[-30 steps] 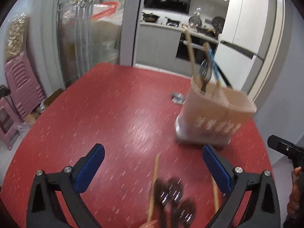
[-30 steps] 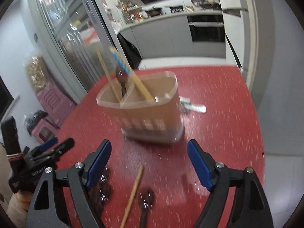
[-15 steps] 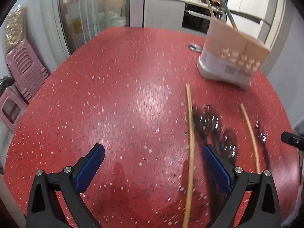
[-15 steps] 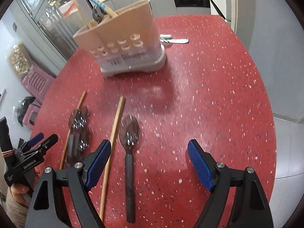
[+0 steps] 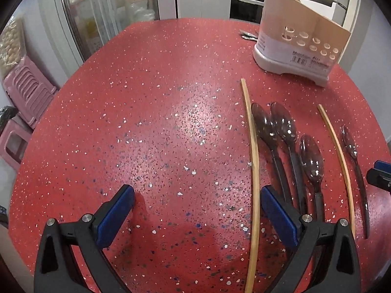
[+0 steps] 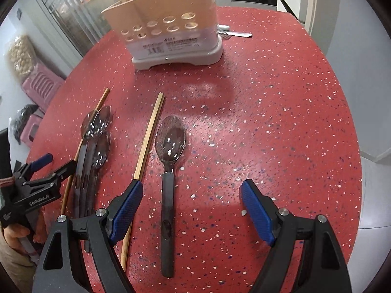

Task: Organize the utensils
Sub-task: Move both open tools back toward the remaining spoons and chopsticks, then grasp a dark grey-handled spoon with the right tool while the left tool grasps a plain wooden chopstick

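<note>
A beige utensil holder (image 5: 303, 41) (image 6: 171, 31) stands at the far side of the red table (image 5: 158, 122), with chopsticks and a spoon in it. Three dark spoons (image 5: 283, 127) (image 6: 95, 131) lie side by side between two wooden chopsticks (image 5: 254, 171) (image 5: 339, 151). A fourth spoon (image 6: 171, 141) lies apart on the right. My left gripper (image 5: 196, 195) is open over bare table; the nearer chopstick runs just inside its right finger. My right gripper (image 6: 191, 190) is open, with the lone spoon's handle between its fingers, untouched. The other chopstick (image 6: 149, 141) passes under its left finger.
A few metal utensils (image 6: 234, 33) lie behind the holder. Pink stools (image 5: 27, 92) stand on the floor left of the table. The table's right edge (image 6: 354, 146) drops to the floor. A hand (image 6: 17, 234) holds the left gripper (image 6: 39, 180).
Both grippers have come down and tipped toward the table. The spoons and chopsticks now sit closer and higher in each view. Neither gripper's jaws have changed.
</note>
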The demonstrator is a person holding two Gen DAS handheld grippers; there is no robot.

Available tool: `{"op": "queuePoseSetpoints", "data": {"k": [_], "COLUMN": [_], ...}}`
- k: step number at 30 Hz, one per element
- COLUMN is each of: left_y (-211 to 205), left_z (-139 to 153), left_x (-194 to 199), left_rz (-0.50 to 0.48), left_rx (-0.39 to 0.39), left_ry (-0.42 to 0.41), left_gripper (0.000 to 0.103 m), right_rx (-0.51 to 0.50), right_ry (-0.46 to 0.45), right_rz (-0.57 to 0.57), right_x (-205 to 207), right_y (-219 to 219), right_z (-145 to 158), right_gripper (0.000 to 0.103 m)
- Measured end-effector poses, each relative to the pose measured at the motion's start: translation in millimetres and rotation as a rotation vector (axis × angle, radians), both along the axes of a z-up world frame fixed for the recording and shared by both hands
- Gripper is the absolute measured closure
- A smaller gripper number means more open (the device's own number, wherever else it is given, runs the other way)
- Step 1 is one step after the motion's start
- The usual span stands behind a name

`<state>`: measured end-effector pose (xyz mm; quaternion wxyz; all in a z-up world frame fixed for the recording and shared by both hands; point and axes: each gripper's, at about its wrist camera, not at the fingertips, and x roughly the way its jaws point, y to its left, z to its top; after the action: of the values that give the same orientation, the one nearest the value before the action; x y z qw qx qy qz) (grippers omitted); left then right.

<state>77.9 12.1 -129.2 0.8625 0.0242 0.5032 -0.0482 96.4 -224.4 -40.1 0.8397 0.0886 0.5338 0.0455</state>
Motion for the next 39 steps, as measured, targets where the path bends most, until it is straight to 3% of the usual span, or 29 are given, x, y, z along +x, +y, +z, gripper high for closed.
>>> {"op": "queuePoseSetpoints", "data": {"k": [14,18,23,25,29,31,33,36,39], "left_y": [-19.0,-27.8,-39.2,-45.8,-64.2,-68.6,-70.5,-67.9,-73.2], "left_z": [-2.6,-2.5,12.6,16.7,23.4,27.2,34.2,42.0,45.2], "left_x": [31.0,41.4,56.7,58.4,62.2,64.8,66.7,66.3,60.6], "left_rz": [-0.067,-0.098,-0.140,-0.167,-0.237,-0.271,-0.293,-0.318,-0.316], "left_rx": [0.061,0.065,0.027,0.011,0.007,0.010,0.018,0.013,0.034], "left_ry": [-0.014,-0.010,0.014,0.022,0.052,0.070,0.080,0.080,0.057], "left_gripper": [0.000,0.000,0.000,0.012,0.031,0.042,0.047,0.071,0.072], "right_rx": [-0.139,-0.205,-0.201,-0.201,-0.201,-0.203,-0.203,-0.198,-0.168], "right_ry": [0.017,0.015,0.026,0.029,0.033,0.034,0.034,0.032,0.027], "right_rz": [0.067,0.085,0.111,0.130,0.135,0.131,0.125,0.117,0.114], "right_x": [13.5,24.1,29.8,30.0,28.0,27.2,28.7,30.5,30.2], "right_y": [23.8,33.3,36.3,39.0,40.3,38.8,34.1,26.1,19.2], "right_z": [-6.1,-6.0,-2.3,-1.2,0.3,1.5,1.1,1.1,1.4], "right_gripper": [0.023,0.037,0.052,0.059,0.060,0.069,0.078,0.091,0.091]}}
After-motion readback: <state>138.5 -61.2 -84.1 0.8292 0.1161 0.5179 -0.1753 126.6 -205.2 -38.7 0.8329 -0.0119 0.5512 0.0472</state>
